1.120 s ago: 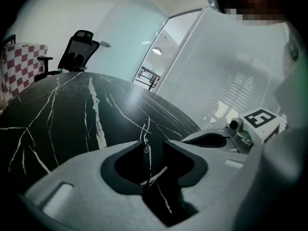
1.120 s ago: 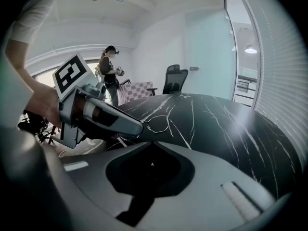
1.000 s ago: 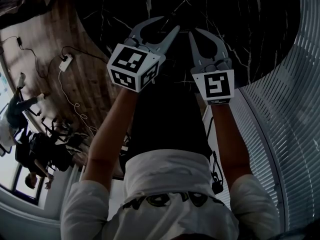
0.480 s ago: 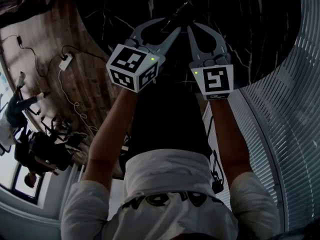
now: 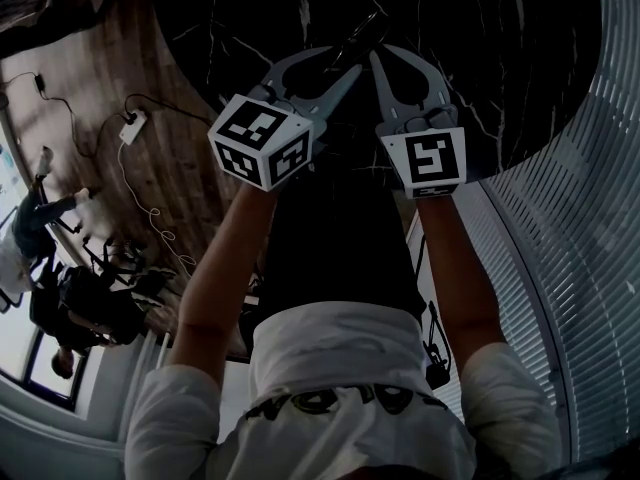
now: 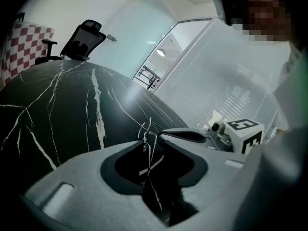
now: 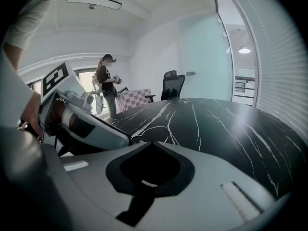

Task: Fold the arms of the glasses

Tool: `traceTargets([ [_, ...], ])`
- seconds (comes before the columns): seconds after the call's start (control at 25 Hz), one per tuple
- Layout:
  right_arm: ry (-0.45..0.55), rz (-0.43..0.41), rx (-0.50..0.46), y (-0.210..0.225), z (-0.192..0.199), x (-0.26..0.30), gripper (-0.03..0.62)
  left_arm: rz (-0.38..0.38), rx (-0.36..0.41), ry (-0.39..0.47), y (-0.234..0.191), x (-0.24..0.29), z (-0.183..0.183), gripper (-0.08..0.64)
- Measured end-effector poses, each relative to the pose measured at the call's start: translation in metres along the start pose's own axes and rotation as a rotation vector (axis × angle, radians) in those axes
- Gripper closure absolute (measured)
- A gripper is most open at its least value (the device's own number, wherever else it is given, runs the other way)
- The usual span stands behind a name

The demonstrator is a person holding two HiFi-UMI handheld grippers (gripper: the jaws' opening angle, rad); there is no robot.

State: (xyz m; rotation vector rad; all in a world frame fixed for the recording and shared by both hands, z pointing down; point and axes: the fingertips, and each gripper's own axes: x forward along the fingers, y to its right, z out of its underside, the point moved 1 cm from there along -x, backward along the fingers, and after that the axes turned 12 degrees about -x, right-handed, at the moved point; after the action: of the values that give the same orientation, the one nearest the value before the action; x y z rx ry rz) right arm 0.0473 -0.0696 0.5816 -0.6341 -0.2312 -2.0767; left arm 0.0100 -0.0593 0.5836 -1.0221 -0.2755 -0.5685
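Thin wire glasses point(image 5: 367, 30) point(image 6: 146, 129) hang just over the black marble table point(image 5: 480, 58) point(image 6: 57, 105), between the tips of both grippers. My left gripper point(image 5: 348, 60) point(image 6: 147, 141) comes in from the left. Its jaws are closed on the glasses, with the rim sticking up past the tips and one arm running back between the fingers. My right gripper point(image 5: 380, 56) point(image 7: 146, 143) is next to it with its tips together, right against the glasses point(image 7: 138, 139). Whether it pinches any wire is hidden.
A black office chair point(image 6: 84, 40) point(image 7: 172, 83) and a checkered seat point(image 7: 134, 99) stand at the table's far side, where a person point(image 7: 105, 83) also stands. Slatted blinds point(image 5: 580, 218) run along the right. Cables and a power strip point(image 5: 130, 128) lie on the wooden floor.
The two grippers have drawn closer together and their tips now meet at the glasses. The left gripper's marker cube has rolled slightly. Neither gripper's jaws have visibly changed.
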Motion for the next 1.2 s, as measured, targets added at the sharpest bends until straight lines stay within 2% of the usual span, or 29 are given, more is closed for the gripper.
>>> traceTargets([
  [0.24,0.028,-0.015,0.028,-0.001,-0.004,0.007,0.592,0.018,-0.002,-0.025,0.001,0.000,0.004,0.425],
  [0.48,0.045,-0.027,0.049,-0.001,-0.015,-0.005,0.592,0.003,-0.023,-0.023,0.000,0.000,0.004,0.431],
  [0.6,0.067,0.001,0.040,0.011,-0.029,-0.028,0.592,-0.003,-0.021,-0.021,-0.001,-0.002,0.003,0.431],
  [0.68,0.062,0.049,0.017,0.029,-0.030,-0.042,0.592,-0.007,-0.021,-0.014,-0.001,-0.004,0.002,0.432],
  [0.8,0.004,0.131,0.007,0.060,-0.009,-0.052,0.592,-0.010,-0.021,0.004,-0.001,-0.007,-0.001,0.432],
  [0.92,-0.079,0.171,-0.010,0.078,0.016,-0.055,0.592,0.000,-0.025,0.018,0.001,-0.011,-0.003,0.431],
  [1.2,-0.186,0.130,-0.047,0.065,0.047,-0.048,0.592,0.016,-0.053,0.026,0.002,-0.016,0.005,0.431],
])
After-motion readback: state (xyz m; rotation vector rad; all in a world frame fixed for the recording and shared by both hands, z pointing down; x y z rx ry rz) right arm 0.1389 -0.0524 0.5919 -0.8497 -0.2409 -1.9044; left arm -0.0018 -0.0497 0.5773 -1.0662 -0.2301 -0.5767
